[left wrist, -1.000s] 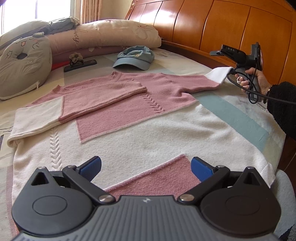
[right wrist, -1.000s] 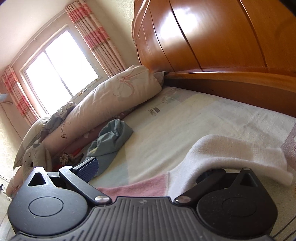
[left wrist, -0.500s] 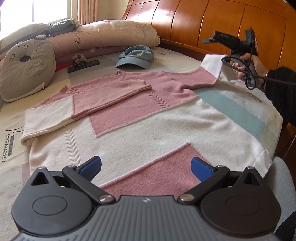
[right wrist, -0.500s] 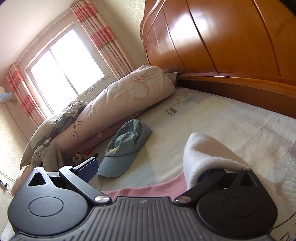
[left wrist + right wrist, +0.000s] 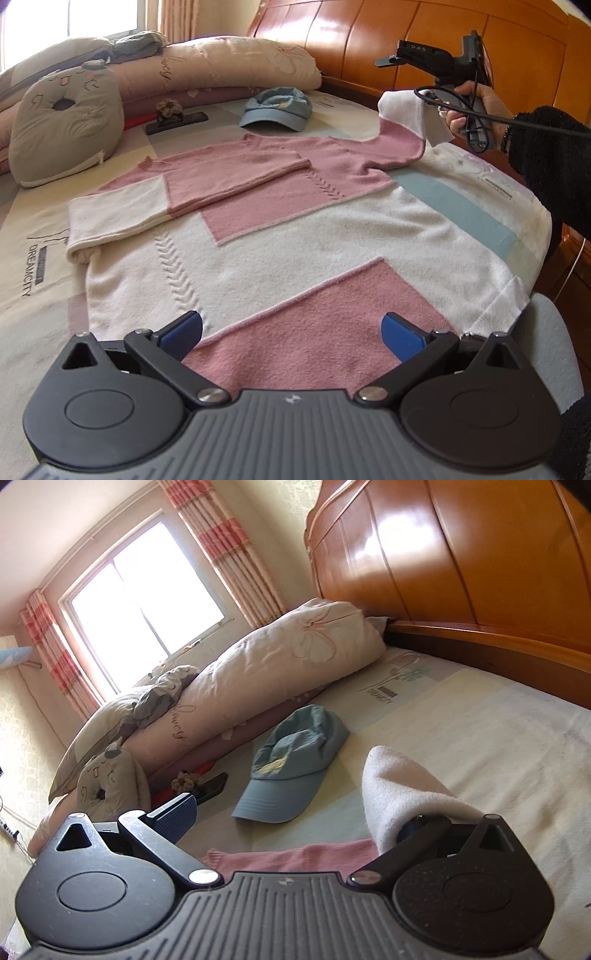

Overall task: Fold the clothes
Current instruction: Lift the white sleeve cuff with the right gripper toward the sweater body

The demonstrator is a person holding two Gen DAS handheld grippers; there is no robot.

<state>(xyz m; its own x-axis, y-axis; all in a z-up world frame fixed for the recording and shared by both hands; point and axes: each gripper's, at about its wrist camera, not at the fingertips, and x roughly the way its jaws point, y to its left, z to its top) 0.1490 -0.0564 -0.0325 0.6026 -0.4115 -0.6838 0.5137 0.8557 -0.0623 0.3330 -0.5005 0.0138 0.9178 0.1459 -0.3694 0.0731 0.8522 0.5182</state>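
- A pink and white sweater lies flat on the bed, its hem nearest the left gripper and its collar toward the pillows.
- 1 sleeve is folded across the chest; the other sleeve stretches toward the wooden headboard, its white cuff raised off the bed.
- Beyond the collar sits 1 blue cap, near but apart from the sweater. A dark flat object with a small flower lies to its left, beside a grey cushion.
- 2 long pillows are stacked along the far edge under the window, which has striped curtains.
- The left gripper hovers over the pink patch at the hem, its 2 blue pads spread wide with nothing between them.
- The person's right hand, in a dark fuzzy sleeve, holds the right gripper above the bed's headboard side, a black cable trailing from it.
- In the right wrist view the white cuff drapes over the right finger and hides it; the left finger stands well apart, so the tongs are spread and the cuff hangs on 1 finger.
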